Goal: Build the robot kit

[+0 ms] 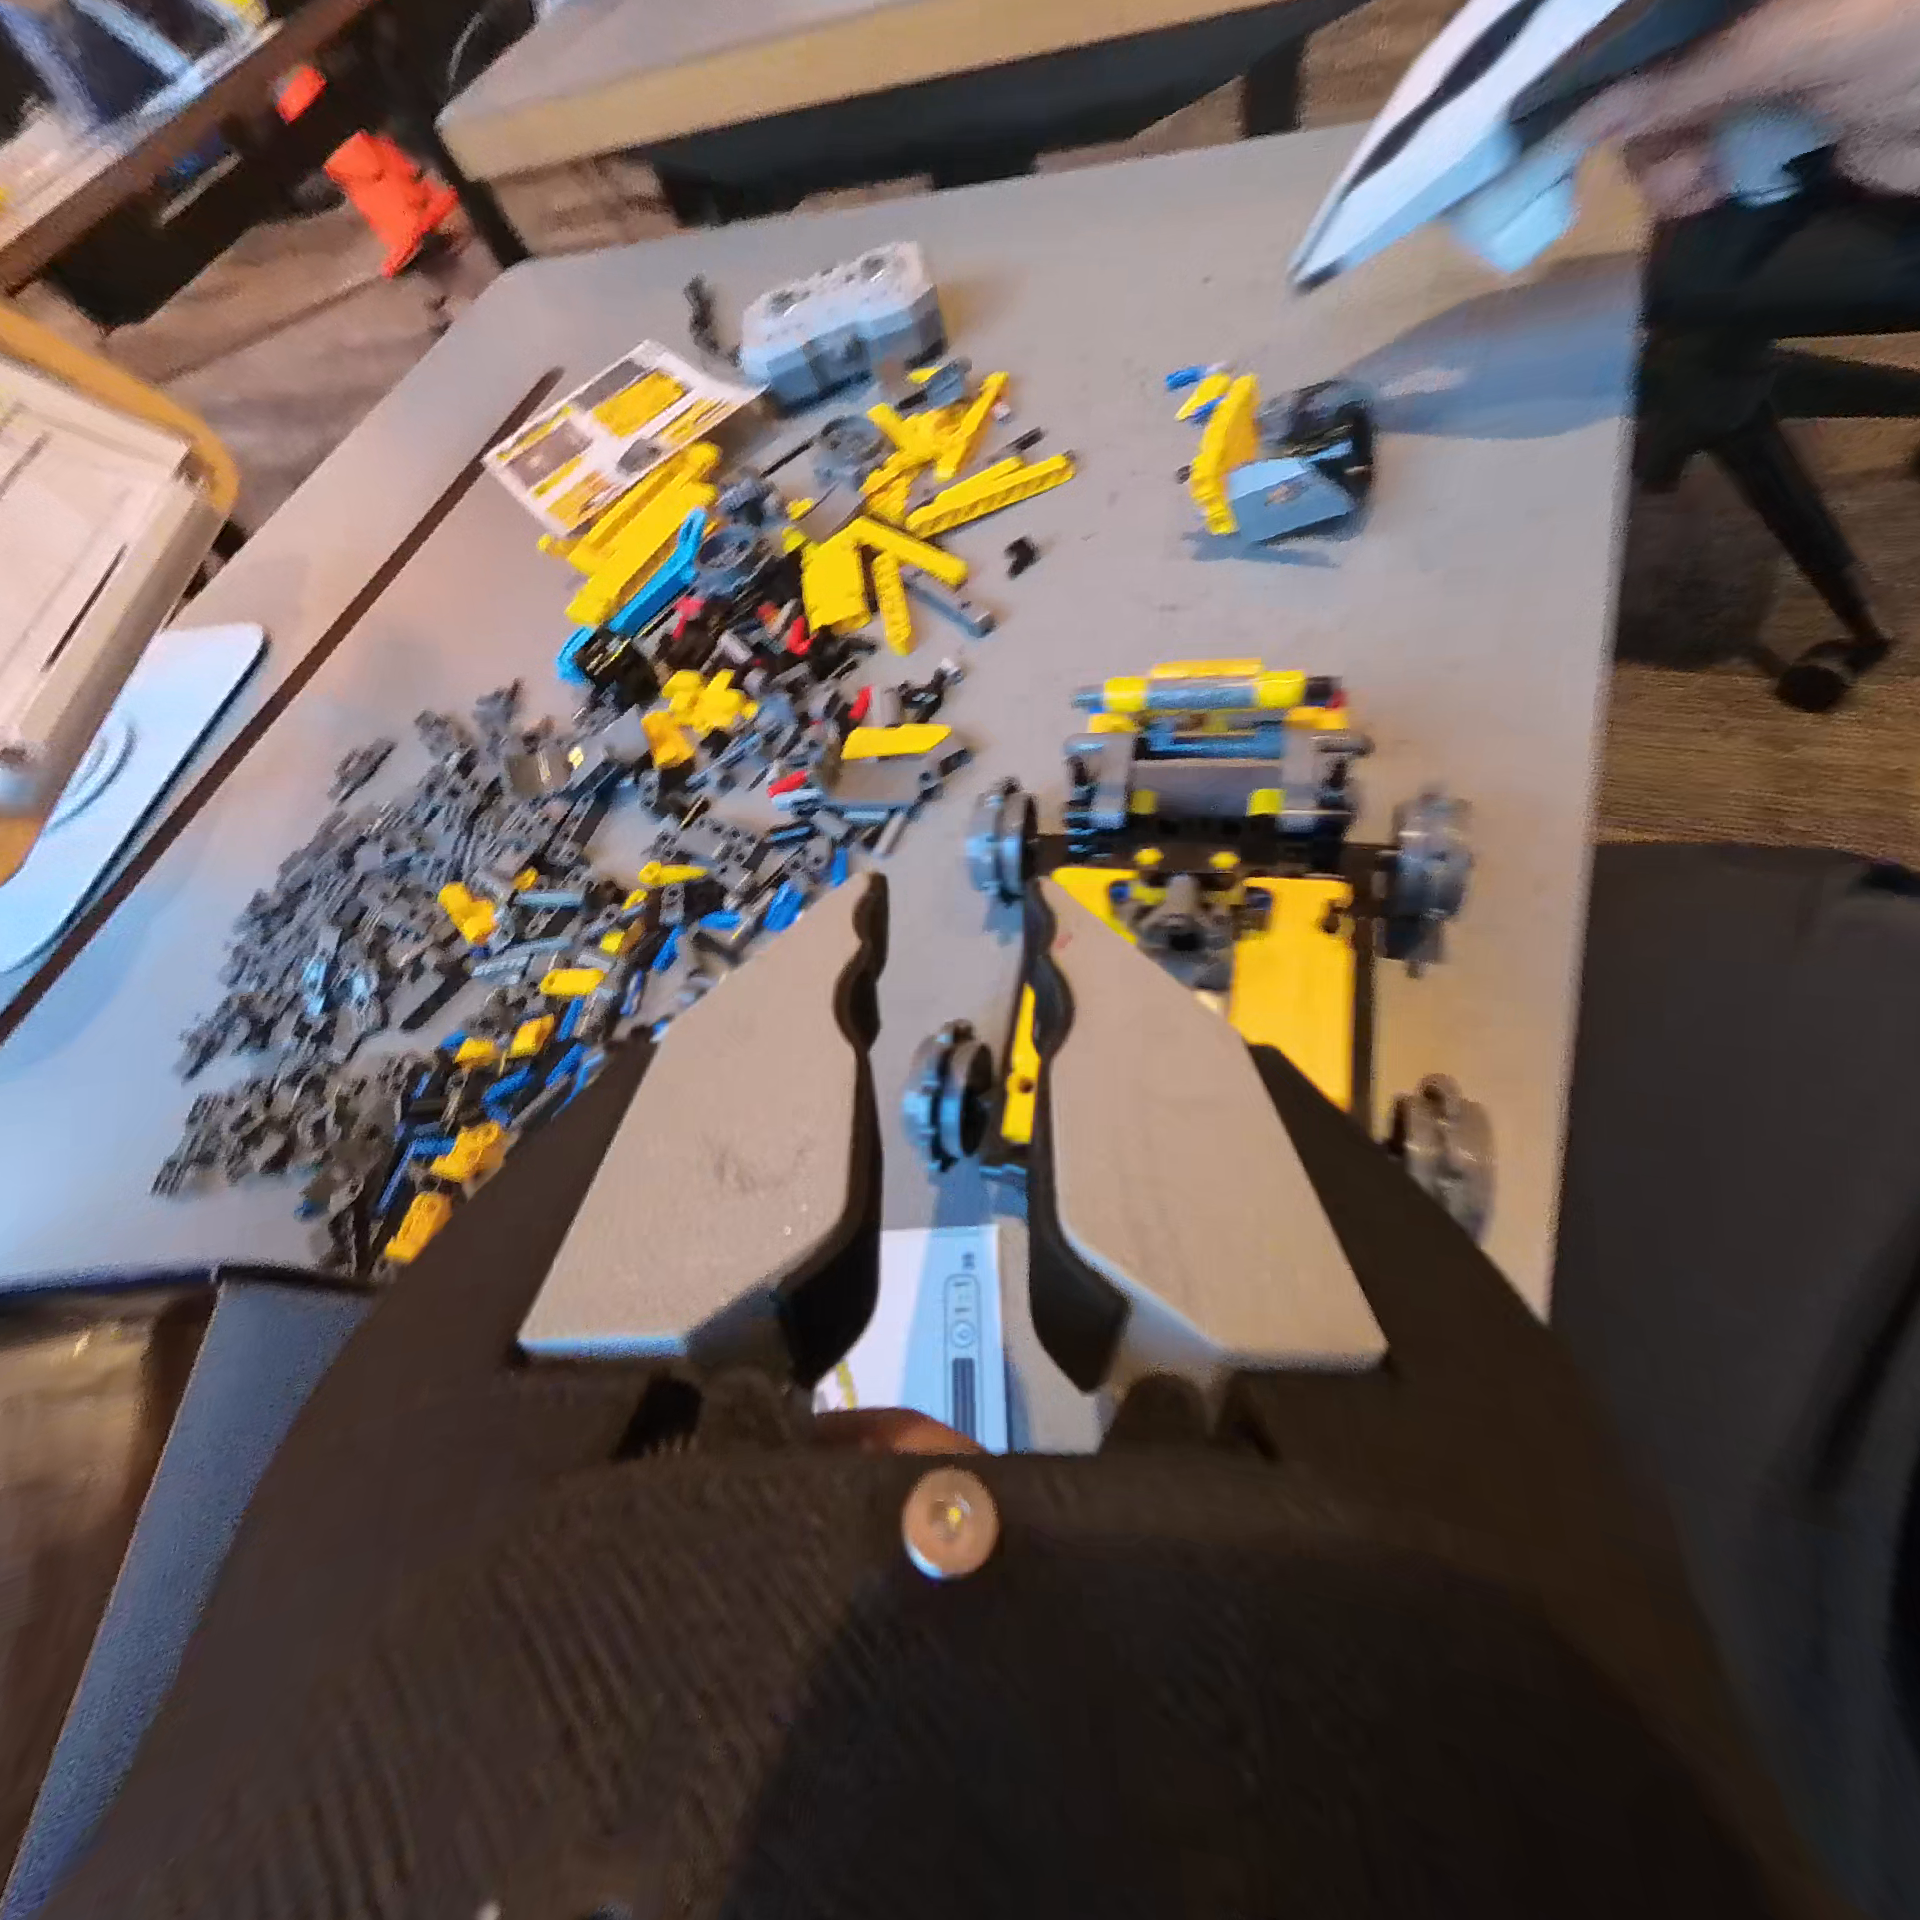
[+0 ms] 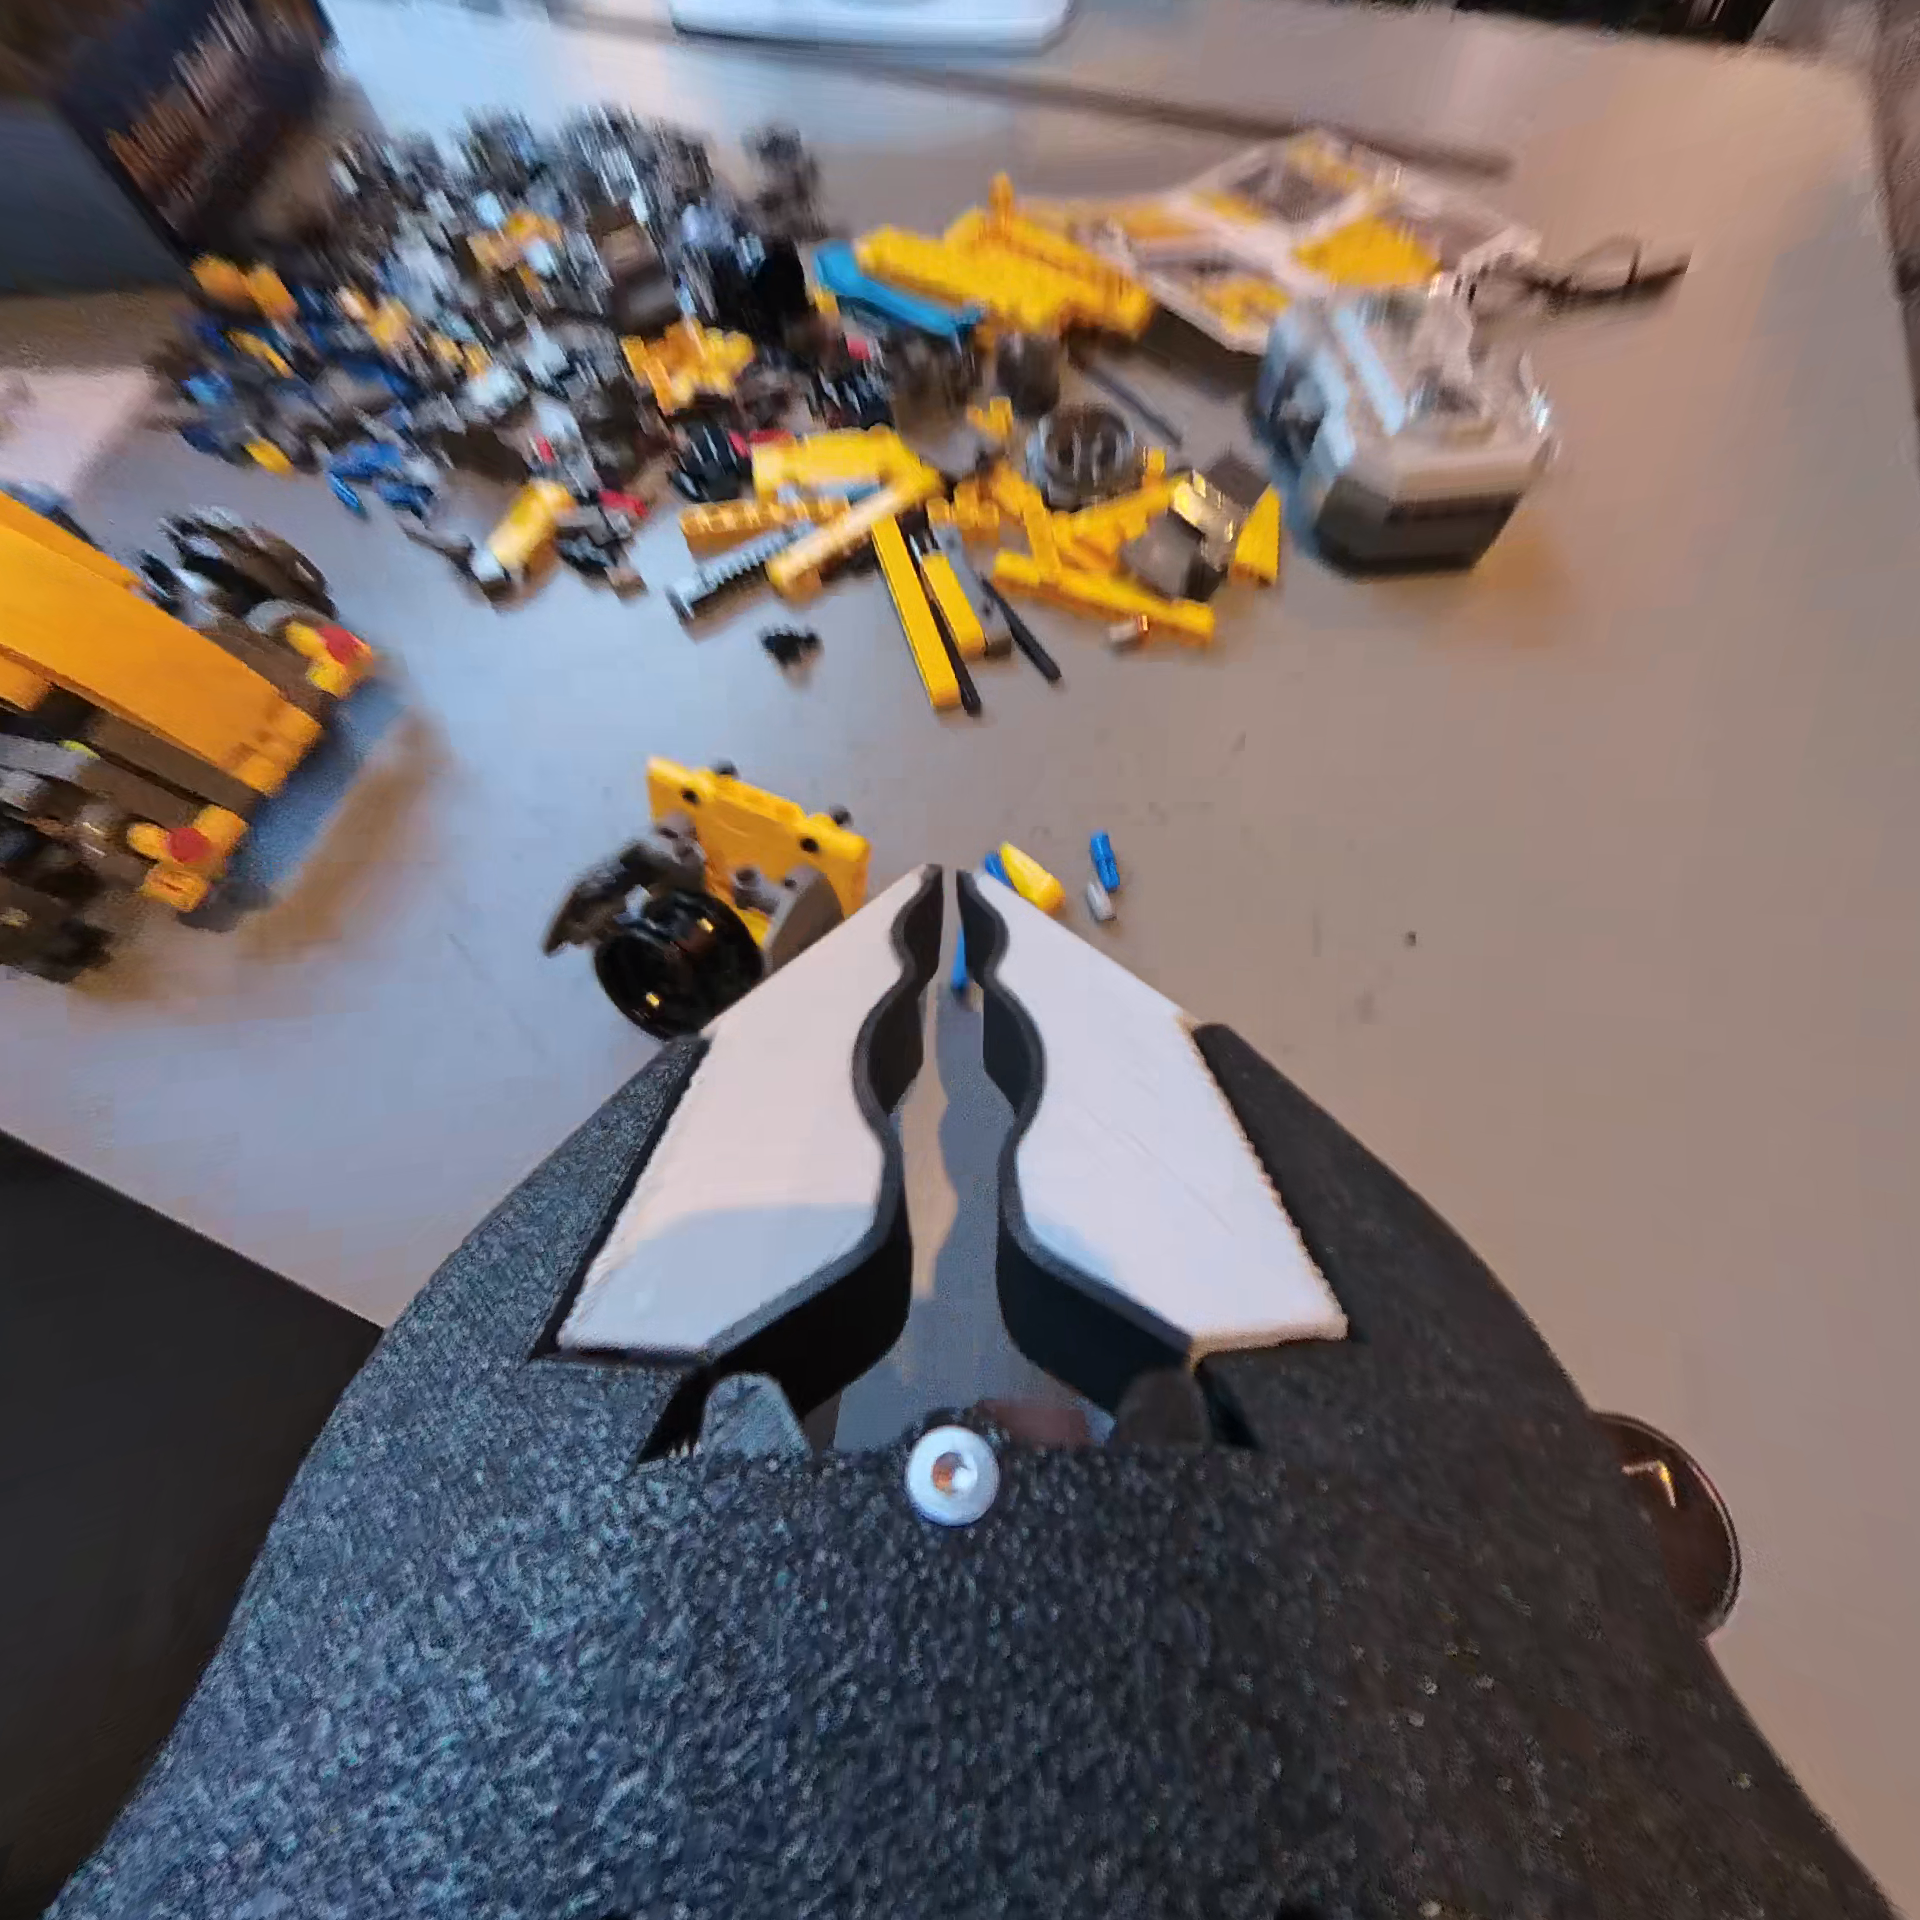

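Note:
My left gripper [image 1: 958, 904] is open and empty above the near edge of the grey table [image 1: 1455, 644]. A grey wheel hub [image 1: 951, 1091] of a half-built yellow vehicle [image 1: 1216, 831] shows in the gap between its fingers. My right gripper [image 2: 951, 878] is shut, just above a small yellow sub-assembly with a black wheel [image 2: 748, 842]. A blue pin [image 2: 958, 956] shows through the slit between its fingers; I cannot tell whether it is pinched. The right gripper also shows blurred, raised at the upper right of the left wrist view [image 1: 1455, 156].
Loose yellow beams [image 1: 883, 488] and a spread of grey, black and blue small parts [image 1: 416, 935] cover the table's left half. A grey battery box [image 1: 842, 322] and a printed sheet [image 1: 613, 426] lie at the far side. A chair base [image 1: 1787, 499] stands to the right. My right fingertips sit around 30 cm from my left ones.

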Tool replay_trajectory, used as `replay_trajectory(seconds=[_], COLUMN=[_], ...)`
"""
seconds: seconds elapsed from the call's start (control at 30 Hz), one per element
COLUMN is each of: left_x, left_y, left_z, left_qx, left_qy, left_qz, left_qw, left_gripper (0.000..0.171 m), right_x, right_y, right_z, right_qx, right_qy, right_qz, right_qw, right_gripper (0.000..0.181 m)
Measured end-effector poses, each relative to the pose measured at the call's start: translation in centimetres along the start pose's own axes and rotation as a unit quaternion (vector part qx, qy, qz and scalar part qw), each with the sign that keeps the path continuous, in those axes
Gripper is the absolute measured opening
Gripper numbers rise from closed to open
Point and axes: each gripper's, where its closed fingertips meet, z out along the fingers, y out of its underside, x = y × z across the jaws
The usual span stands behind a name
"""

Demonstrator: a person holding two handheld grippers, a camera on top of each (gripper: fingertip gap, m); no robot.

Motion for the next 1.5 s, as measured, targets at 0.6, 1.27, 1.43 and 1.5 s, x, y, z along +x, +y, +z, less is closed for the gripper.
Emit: replay_trajectory(seconds=[0.6, 1.27, 1.43, 1.5], left_x=[-4.4, -4.5, -4.6, -4.6], left_y=[2.8, 2.3, 2.3, 2.3], left_z=[4.0, 3.9, 3.9, 3.9], left_qx=[0.048, 0.067, 0.068, 0.068], left_qy=[-0.092, -0.087, -0.084, -0.084], left_qz=[-0.074, -0.095, -0.102, -0.1], left_qw=[0.992, 0.989, 0.989, 0.989], left_gripper=[0.034, 0.03, 0.031, 0.031], right_x=[-11.2, -12.5, -11.9, -11.3], right_y=[-8.2, -9.4, -10.0, -10.5], right_z=[5.4, 6.1, 5.4, 4.9], right_qx=[0.043, 0.082, 0.099, 0.111], right_qy=[-0.028, -0.091, -0.089, -0.084], right_qz=[-0.138, -0.101, -0.087, -0.075], right_qw=[0.989, 0.987, 0.987, 0.987], right_gripper=[0.003, 0.003, 0.003, 0.004])
